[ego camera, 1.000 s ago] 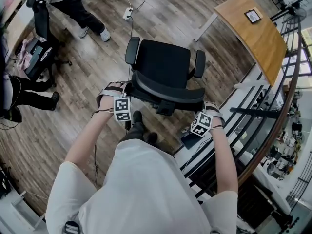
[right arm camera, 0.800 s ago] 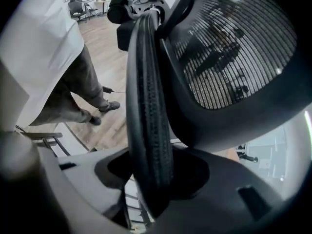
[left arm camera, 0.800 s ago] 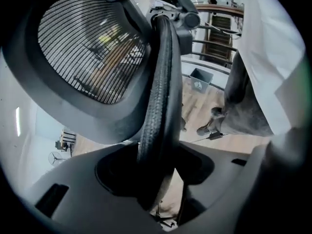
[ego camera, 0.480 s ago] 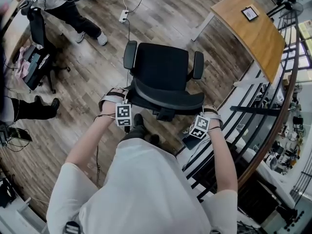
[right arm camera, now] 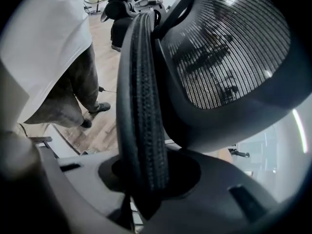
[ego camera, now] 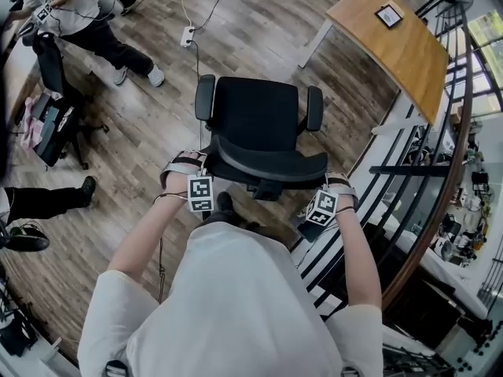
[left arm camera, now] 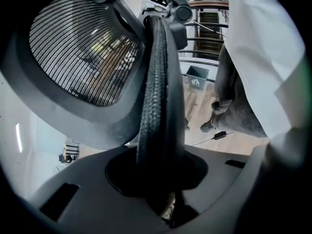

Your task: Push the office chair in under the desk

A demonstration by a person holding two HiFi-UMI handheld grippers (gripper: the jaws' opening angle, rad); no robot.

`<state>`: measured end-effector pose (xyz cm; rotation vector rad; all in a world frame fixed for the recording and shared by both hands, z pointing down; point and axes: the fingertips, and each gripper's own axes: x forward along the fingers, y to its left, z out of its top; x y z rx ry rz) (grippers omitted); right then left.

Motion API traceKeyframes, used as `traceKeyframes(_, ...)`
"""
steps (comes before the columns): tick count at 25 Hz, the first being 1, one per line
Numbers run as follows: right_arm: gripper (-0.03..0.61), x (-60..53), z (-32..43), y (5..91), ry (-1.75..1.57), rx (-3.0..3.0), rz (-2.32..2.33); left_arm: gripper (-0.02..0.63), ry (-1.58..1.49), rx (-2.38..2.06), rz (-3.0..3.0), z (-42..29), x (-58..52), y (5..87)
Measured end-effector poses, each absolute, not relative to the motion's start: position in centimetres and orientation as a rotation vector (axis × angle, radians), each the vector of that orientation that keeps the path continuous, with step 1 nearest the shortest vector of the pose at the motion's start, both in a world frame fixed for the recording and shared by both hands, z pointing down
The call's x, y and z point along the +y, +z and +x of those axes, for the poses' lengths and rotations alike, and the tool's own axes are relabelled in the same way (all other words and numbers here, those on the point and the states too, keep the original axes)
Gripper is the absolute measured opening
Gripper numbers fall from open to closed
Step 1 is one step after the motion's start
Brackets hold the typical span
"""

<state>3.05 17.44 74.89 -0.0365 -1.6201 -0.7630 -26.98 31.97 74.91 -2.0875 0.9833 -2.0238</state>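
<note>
One office chair [ego camera: 259, 124] stands on plank flooring [ego camera: 145, 136].

wood floor [ego camera: 130, 144] bears office chair [ego camera: 255, 112], power strip [ego camera: 187, 35].

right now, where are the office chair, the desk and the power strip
office chair [ego camera: 259, 112]: head view, on the seat cushion
desk [ego camera: 401, 53]: head view, on the bare wooden top
power strip [ego camera: 187, 34]: head view, on its white body

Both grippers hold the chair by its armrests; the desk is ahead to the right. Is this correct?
No. Both gripper views show the left gripper and right gripper holding the backrest edge instead; their jaws have just been closing on it. The desk is as stated.
</note>
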Motion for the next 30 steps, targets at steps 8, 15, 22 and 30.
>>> traceKeyframes(8, 0.101, 16.6, 3.8, 75.0, -0.716, -1.619, 0.037, 0.087, -1.992, 0.931, -2.082, -27.2, 29.3, 75.0)
traceKeyframes(15, 0.104, 14.6, 4.4, 75.3, -0.672, -1.622, 0.1, 0.091, -1.961, 0.873, -2.082, -27.2, 25.5, 75.3)
traceKeyframes(22, 0.104, 10.4, 4.7, 75.0, -0.658, -1.617, 0.119, 0.091, -1.958, 0.846, -2.079, -27.1, 20.7, 75.0)
traceKeyframes(30, 0.104, 6.5, 4.5, 75.4, -0.645, -1.622, 0.147, 0.092, -1.958, 0.828, -2.07, -27.7, 15.9, 75.4)
